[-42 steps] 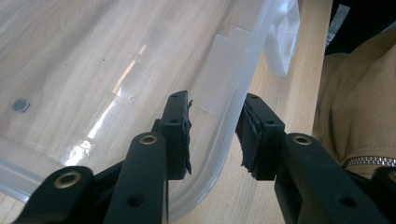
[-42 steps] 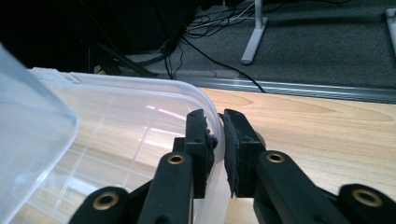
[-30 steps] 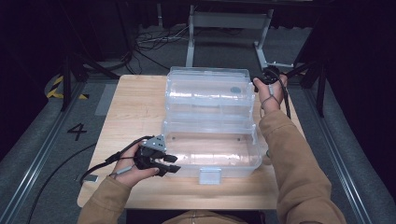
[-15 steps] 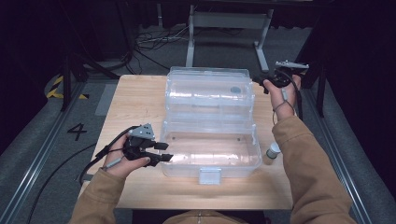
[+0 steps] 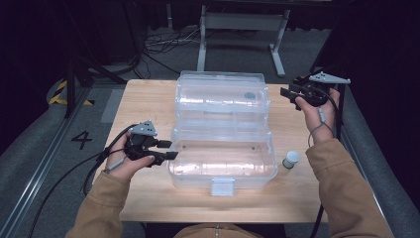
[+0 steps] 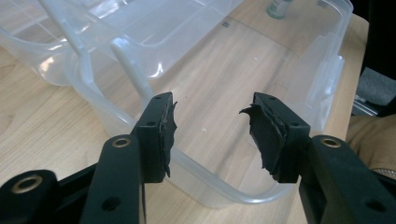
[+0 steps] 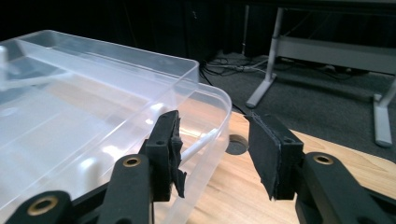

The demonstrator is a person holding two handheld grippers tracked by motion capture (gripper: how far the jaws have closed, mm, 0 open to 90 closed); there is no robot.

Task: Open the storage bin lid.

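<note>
A clear plastic box lies open on the wooden table, its lid folded back behind it. My left gripper hovers just off the box's left wall, open. In the left gripper view its jaws have just been opening with nothing between them, and the box's rim runs beneath. My right gripper hangs off the lid's right end, open. In the right gripper view its jaws have just been opening, empty, with the lid's corner behind them.
A small bottle with a white cap stands on the table right of the box, also seen as the bottle through the box wall. The box's latch faces the near edge. Cables and a metal frame lie beyond the table.
My right gripper has drawn back to the right and up, away from the lid's end. The left one has eased left off the box's wall. Both sets of jaws stand wider.
</note>
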